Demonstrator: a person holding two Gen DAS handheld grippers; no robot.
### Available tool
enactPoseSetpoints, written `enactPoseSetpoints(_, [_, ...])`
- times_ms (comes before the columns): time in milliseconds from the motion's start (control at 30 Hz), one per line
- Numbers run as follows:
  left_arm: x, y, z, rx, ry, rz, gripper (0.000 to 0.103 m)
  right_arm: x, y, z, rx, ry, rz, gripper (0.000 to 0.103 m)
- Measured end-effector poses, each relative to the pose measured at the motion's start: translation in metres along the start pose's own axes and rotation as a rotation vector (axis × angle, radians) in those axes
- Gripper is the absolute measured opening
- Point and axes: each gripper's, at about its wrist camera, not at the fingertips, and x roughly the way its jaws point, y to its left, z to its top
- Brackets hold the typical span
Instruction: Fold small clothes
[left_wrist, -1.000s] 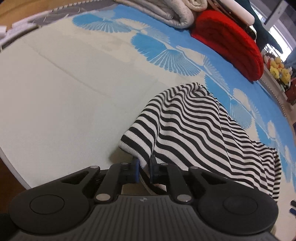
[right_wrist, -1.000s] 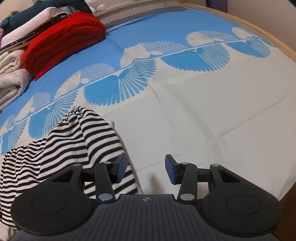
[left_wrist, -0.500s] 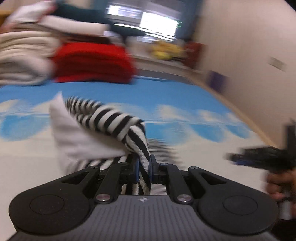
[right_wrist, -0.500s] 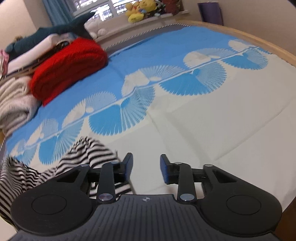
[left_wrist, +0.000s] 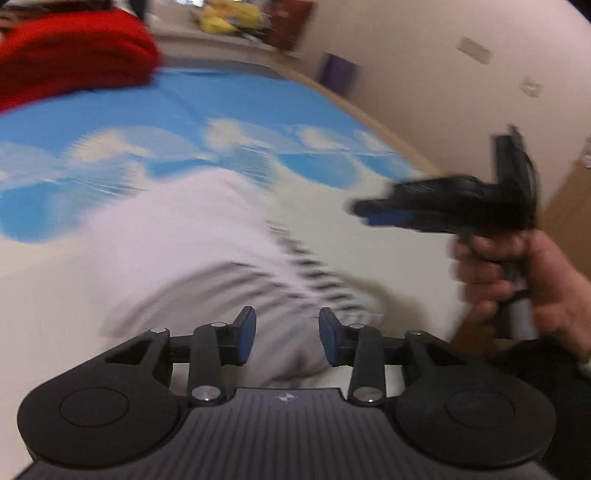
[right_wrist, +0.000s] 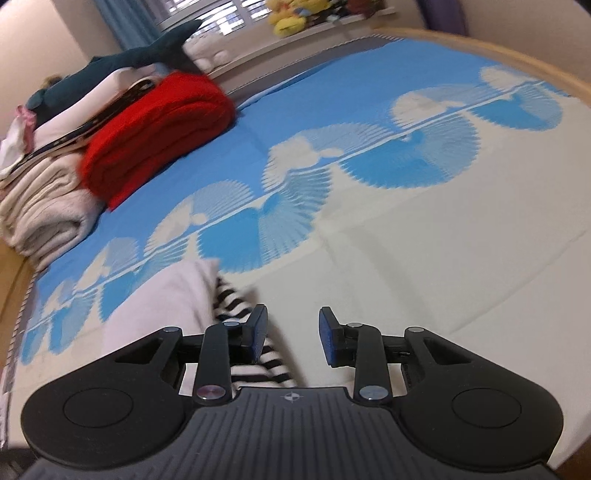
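A black-and-white striped garment (left_wrist: 207, 258) lies on the bed, blurred by motion, with its pale inner side turned up. My left gripper (left_wrist: 287, 339) is open and empty just above its near edge. In the right wrist view the same garment (right_wrist: 173, 306) lies at lower left, stripes showing by the left finger. My right gripper (right_wrist: 291, 334) is open and empty over the bedsheet beside the garment's edge. The right gripper also shows in the left wrist view (left_wrist: 373, 214), held in a hand at right.
A blue and cream fan-patterned sheet (right_wrist: 406, 240) covers the bed. A folded red blanket (right_wrist: 159, 125) and a stack of cream blankets (right_wrist: 44, 206) sit at the far left. A wooden bed edge (right_wrist: 517, 55) runs along the right.
My left gripper has let go of the striped garment and opened; the garment has flipped over and dropped onto the bed. My right gripper has stayed open and tilted upward.
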Motion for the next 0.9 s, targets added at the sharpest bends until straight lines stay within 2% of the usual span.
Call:
enactPoseSetpoints(67, [-0.007, 0.015, -0.004, -0.003, 0.002, 0.097, 0.044, 0.009, 0.01, 0.001, -0.022, 0.021, 0.033, 0.033])
enactPoseSetpoints(133, [-0.008, 0.038, -0.012, -0.061, -0.009, 0.14, 0.049, 0.018, 0.024, 0.0, -0.053, 0.047, 0.071, 0.033])
enactPoseSetpoints(233, [-0.002, 0.062, -0.028, -0.205, -0.016, 0.133, 0.053, 0.031, 0.044, -0.003, -0.087, 0.079, 0.108, 0.033])
enactPoseSetpoints(300, [0.006, 0.076, -0.024, -0.321, 0.015, 0.148, 0.054, 0.042, 0.055, -0.006, -0.094, 0.105, 0.115, 0.038])
enactPoseSetpoints(367, [0.012, 0.079, -0.022, -0.406, 0.002, 0.104, 0.064, 0.056, 0.064, -0.007, -0.089, 0.132, 0.108, 0.04])
enactPoseSetpoints(467, [0.021, 0.073, -0.02, -0.389, 0.036, 0.102, 0.067, 0.073, 0.066, -0.004, -0.038, 0.153, 0.094, 0.041])
enactPoseSetpoints(533, [0.029, 0.072, -0.02, -0.401, 0.061, 0.11, 0.079, 0.084, 0.062, -0.001, 0.023, 0.163, 0.08, 0.041])
enactPoseSetpoints(633, [0.036, 0.077, -0.025, -0.444, 0.073, 0.111, 0.082, 0.098, 0.059, 0.0, 0.085, 0.184, 0.068, 0.041])
enactPoseSetpoints(700, [0.04, 0.075, -0.024, -0.436, 0.068, 0.129, 0.084, 0.103, 0.06, 0.0, 0.083, 0.185, 0.071, 0.041])
enactPoseSetpoints(733, [0.041, 0.074, -0.024, -0.431, 0.065, 0.139, 0.085, 0.103, 0.061, 0.0, 0.078, 0.184, 0.078, 0.034])
enactPoseSetpoints(767, [0.041, 0.073, -0.023, -0.427, 0.064, 0.146, 0.085, 0.103, 0.063, 0.001, 0.07, 0.178, 0.094, 0.016])
enactPoseSetpoints(800, [0.041, 0.072, -0.023, -0.424, 0.063, 0.15, 0.085, 0.102, 0.066, 0.001, 0.06, 0.165, 0.104, 0.009])
enactPoseSetpoints(900, [0.037, 0.071, -0.019, -0.408, 0.061, 0.143, 0.085, 0.092, 0.064, 0.003, 0.077, 0.117, 0.151, 0.005])
